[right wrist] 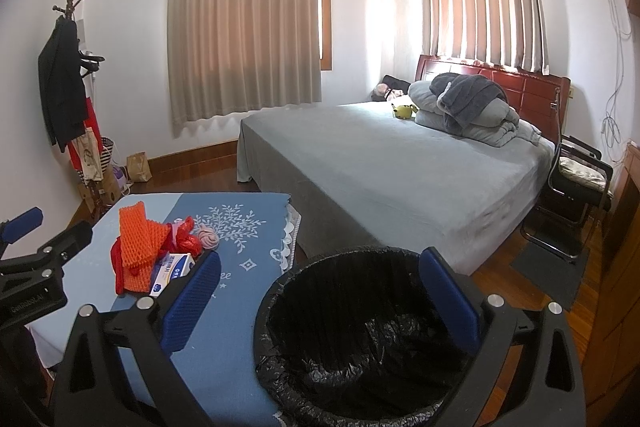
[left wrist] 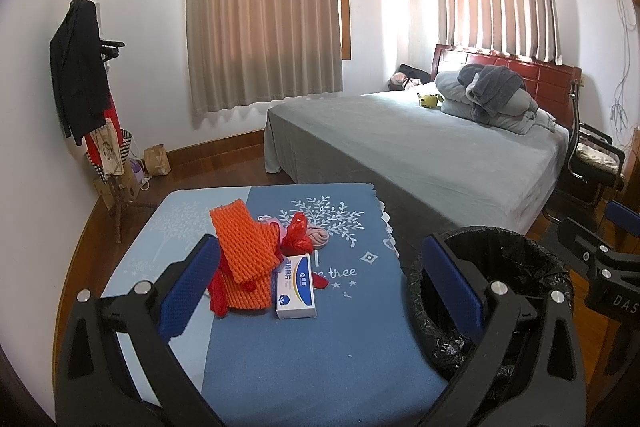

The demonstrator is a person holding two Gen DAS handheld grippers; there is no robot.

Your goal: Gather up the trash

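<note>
The left claw hangs spread and empty above the heap of orange foam netting, red plastic scraps and white-and-blue cardboard box on the blue-clothed table, while the right claw, likewise spread and empty, hovers over the black-lined round bin beside it, apparently placed close for short drops.

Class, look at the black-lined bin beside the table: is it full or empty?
Empty as far as shown: in the right wrist view the bin shows only crumpled black liner inside, while the trash still lies on the table.

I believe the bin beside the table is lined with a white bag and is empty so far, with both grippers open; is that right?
Not quite: the bin has a black liner, as the right wrist view shows. It looks empty, and the left gripper and right gripper are both open.
</note>
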